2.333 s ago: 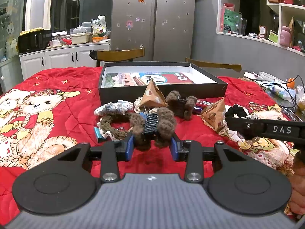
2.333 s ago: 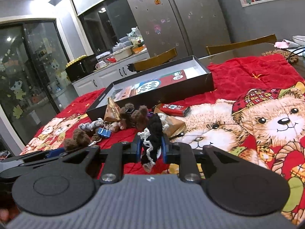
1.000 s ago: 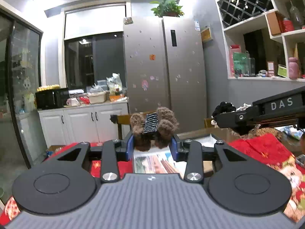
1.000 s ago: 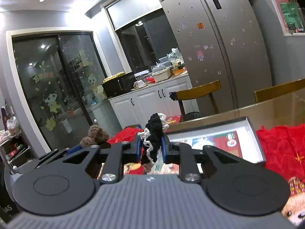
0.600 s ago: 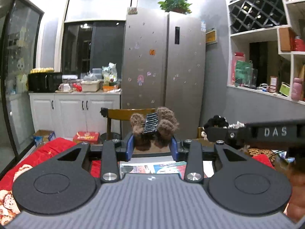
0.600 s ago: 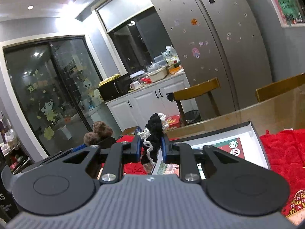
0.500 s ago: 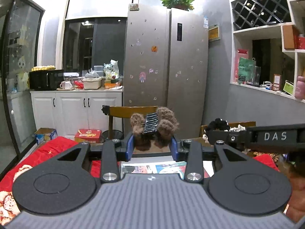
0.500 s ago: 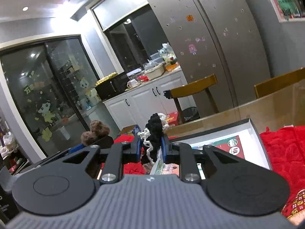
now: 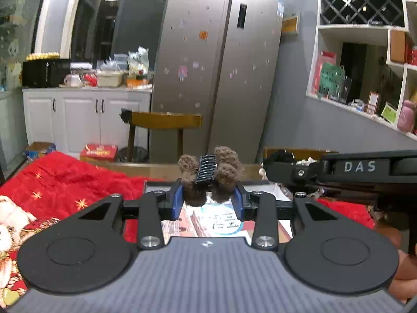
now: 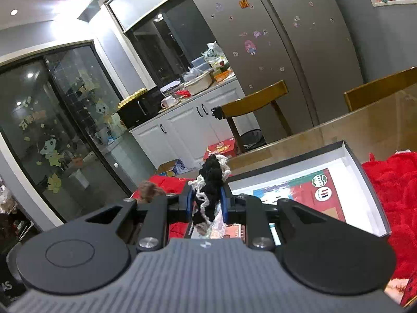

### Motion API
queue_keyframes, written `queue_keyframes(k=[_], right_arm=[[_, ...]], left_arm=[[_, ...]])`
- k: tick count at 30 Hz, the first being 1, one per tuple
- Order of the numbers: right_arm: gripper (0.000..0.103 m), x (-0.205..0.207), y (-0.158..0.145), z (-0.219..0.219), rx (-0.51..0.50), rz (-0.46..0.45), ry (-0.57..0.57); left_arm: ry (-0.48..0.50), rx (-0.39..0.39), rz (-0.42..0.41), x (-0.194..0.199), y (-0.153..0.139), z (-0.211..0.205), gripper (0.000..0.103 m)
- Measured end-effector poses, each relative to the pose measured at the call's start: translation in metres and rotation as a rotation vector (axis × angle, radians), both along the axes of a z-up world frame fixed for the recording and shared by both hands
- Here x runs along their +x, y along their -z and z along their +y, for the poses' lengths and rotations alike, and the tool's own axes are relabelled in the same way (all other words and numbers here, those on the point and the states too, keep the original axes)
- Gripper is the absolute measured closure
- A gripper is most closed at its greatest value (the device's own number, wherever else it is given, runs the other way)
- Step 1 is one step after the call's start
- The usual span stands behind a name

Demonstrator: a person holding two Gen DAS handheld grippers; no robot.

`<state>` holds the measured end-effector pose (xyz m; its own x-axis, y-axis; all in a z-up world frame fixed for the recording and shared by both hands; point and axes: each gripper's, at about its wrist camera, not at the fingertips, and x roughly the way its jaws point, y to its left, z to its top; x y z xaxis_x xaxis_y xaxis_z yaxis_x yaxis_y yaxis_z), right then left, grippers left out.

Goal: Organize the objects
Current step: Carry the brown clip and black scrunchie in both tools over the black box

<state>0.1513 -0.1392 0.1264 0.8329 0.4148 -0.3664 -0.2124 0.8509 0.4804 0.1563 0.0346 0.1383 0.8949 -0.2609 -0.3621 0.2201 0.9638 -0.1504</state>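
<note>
Above the box (image 10: 365, 180), both grippers clamp fuzzy hair accessories.

Home kitchen and dining area.
A steel double-door refrigerator (image 9: 216, 73) with stickers stands beside white base cabinets (image 9: 86, 122) with a cluttered countertop; wooden chairs (image 9: 161, 122), a wine rack (image 9: 362, 2) and wall shelves surround the table.

The box (image 10: 349, 156) lies on the bench (image 10: 365, 125), with the blanket (image 10: 391, 182) at its right side. Behind the bench stand two chairs (image 10: 255, 101), and behind them the fridge (image 10: 286, 39).
</note>
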Motion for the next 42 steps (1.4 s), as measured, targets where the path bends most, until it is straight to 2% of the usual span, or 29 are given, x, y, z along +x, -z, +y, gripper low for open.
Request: queue_keyframes(k=[4, 11, 22, 33, 42], right_arm=[[0.079, 0.008, 0.011, 0.003, -0.012, 0.027, 0.007], [0.079, 0.021, 0.035, 0.002, -0.048, 0.089, 0.038], [0.079, 0.037, 0.067, -0.003, -0.048, 0.200, 0.042], [0.079, 0.045, 0.091, -0.004, -0.044, 0.267, 0.034], [0.079, 0.049, 0.097, -0.003, -0.048, 0.281, 0.029]], left_arm=[[0.025, -0.027, 0.075, 0.023, 0.017, 0.001, 0.060], [0.033, -0.017, 0.164, 0.052, 0.047, 0.001, 0.060], [0.051, -0.014, 0.254, 0.071, 0.077, 0.002, 0.060], [0.046, 0.004, 0.297, 0.079, 0.094, -0.003, 0.060], [0.055, 0.025, 0.302, 0.079, 0.100, -0.008, 0.060]])
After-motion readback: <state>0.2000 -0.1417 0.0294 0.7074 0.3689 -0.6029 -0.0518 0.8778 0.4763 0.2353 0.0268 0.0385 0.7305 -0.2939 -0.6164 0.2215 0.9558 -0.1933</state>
